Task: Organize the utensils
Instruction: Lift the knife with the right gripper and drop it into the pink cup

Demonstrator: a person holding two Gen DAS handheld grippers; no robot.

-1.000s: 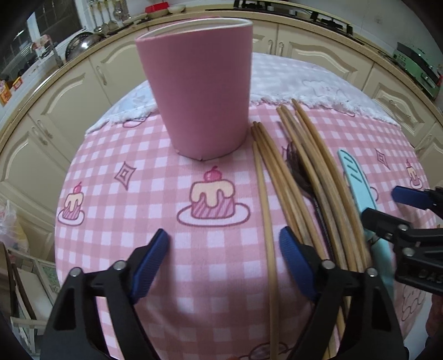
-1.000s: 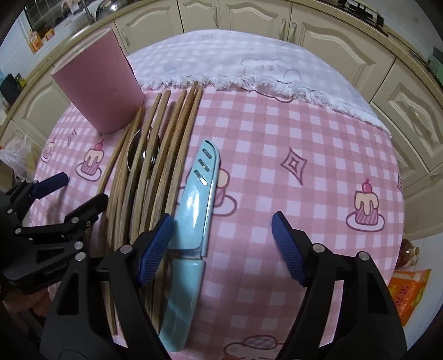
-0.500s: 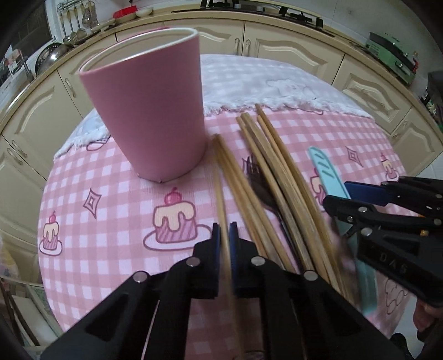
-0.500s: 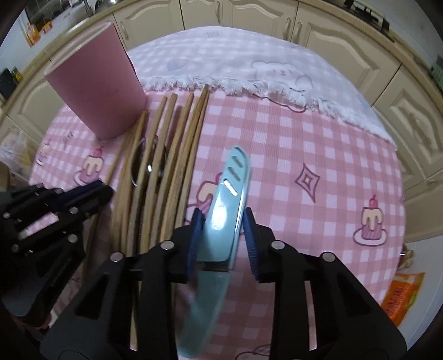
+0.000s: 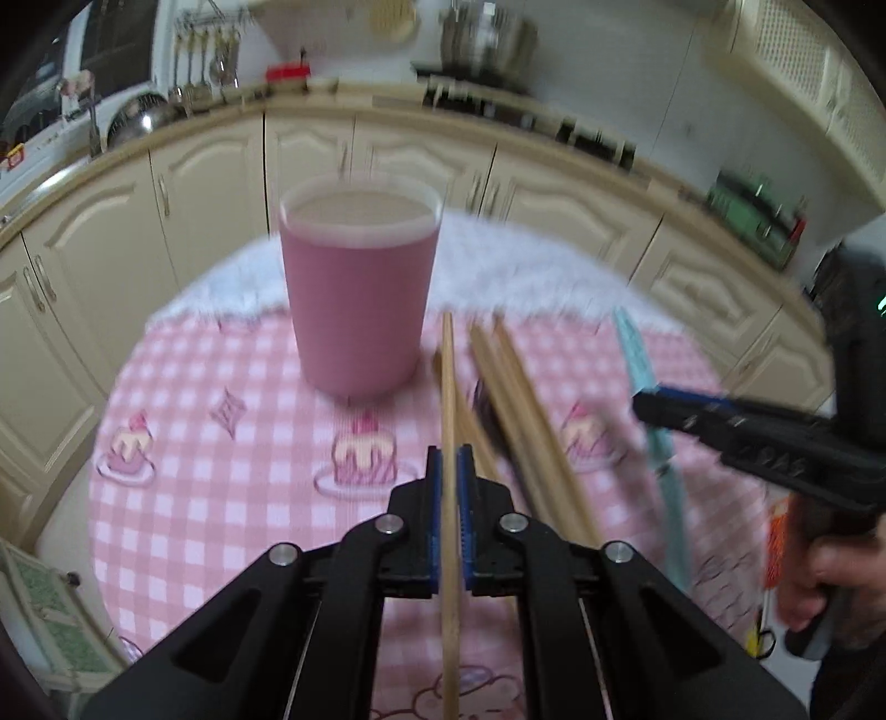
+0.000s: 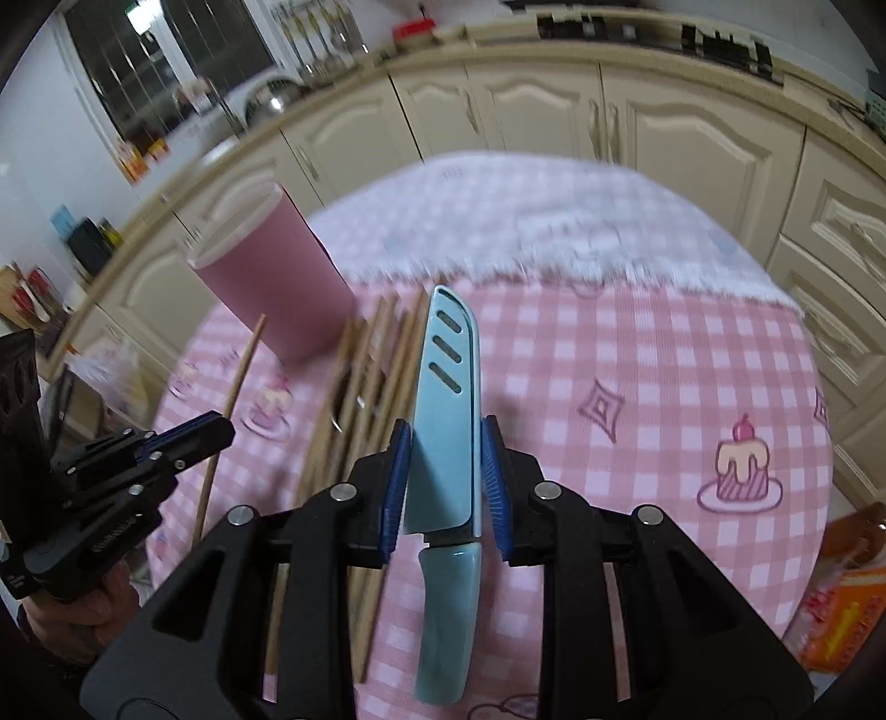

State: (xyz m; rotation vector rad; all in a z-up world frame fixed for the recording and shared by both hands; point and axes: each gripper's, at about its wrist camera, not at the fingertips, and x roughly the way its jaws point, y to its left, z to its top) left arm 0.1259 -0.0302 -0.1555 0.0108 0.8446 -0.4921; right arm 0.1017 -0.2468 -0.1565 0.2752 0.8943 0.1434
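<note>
A home kitchen: cream cabinets point(image 6: 692, 127), hanging ladles point(image 5: 205, 55), stovetop pot point(image 5: 487, 30), checked tablecloth point(image 6: 637, 387).

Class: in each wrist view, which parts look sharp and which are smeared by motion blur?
Left wrist: left gripper and its chopstick sharp; pink cup and cabinets smeared. Right wrist: right gripper and sheathed knife sharp; tablecloth blurred.

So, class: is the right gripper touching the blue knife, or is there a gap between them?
Touching. The right wrist view shows the right gripper with its blue-padded fingers pressed against both edges of the blue knife sheath, just above the handle.
</note>
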